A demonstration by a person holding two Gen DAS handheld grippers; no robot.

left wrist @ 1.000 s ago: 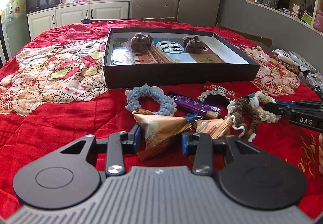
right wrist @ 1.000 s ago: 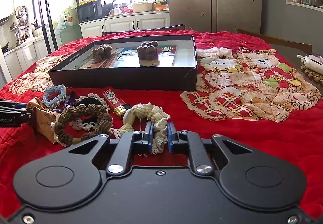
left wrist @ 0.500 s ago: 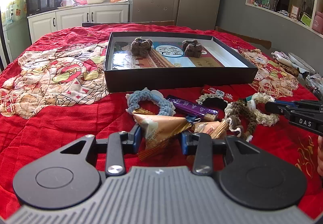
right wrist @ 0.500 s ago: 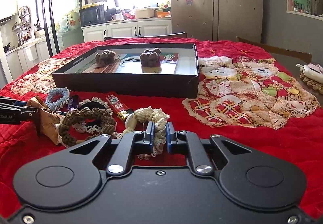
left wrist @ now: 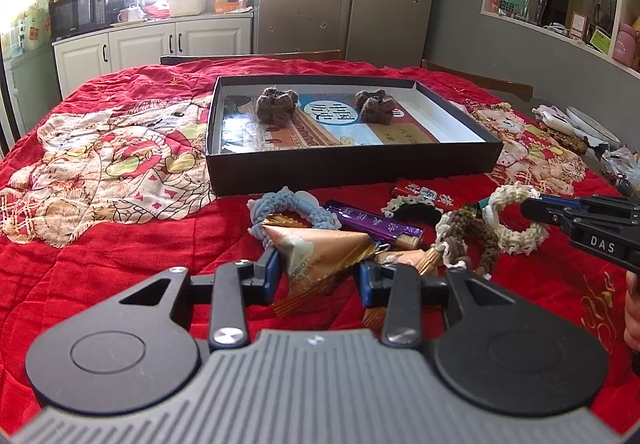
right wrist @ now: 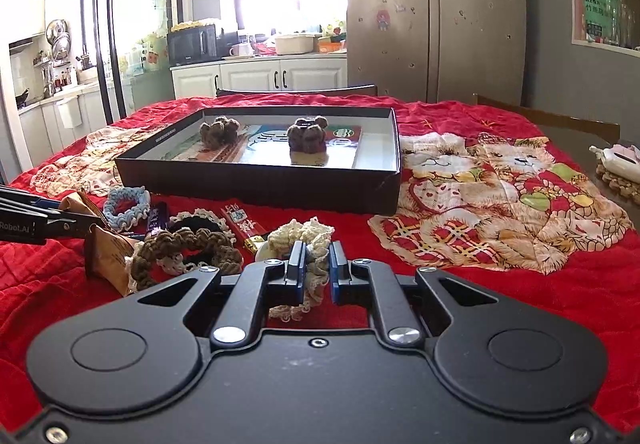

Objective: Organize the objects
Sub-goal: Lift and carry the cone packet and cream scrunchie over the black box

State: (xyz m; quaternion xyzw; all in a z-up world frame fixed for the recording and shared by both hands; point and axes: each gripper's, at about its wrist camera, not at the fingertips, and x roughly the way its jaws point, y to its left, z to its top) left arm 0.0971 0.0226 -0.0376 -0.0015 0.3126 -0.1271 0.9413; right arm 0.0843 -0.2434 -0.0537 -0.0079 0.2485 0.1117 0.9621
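Now left gripper [left wrist: 318, 274] fingers clamp snack packet [left wrist: 320, 250]; right gripper [right wrist: 318, 270] fingers pinch cream scrunchie [right wrist: 306, 244]; black box [right wrist: 256, 180] near edge beyond clutter.

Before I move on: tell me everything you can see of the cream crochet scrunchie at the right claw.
The cream crochet scrunchie is a soft yarn ring with a frilly lace edge. The right claw is shut on its near side, bunching it between the blue pads. Its far side lies beside the brown scrunchie, on the red tablecloth.
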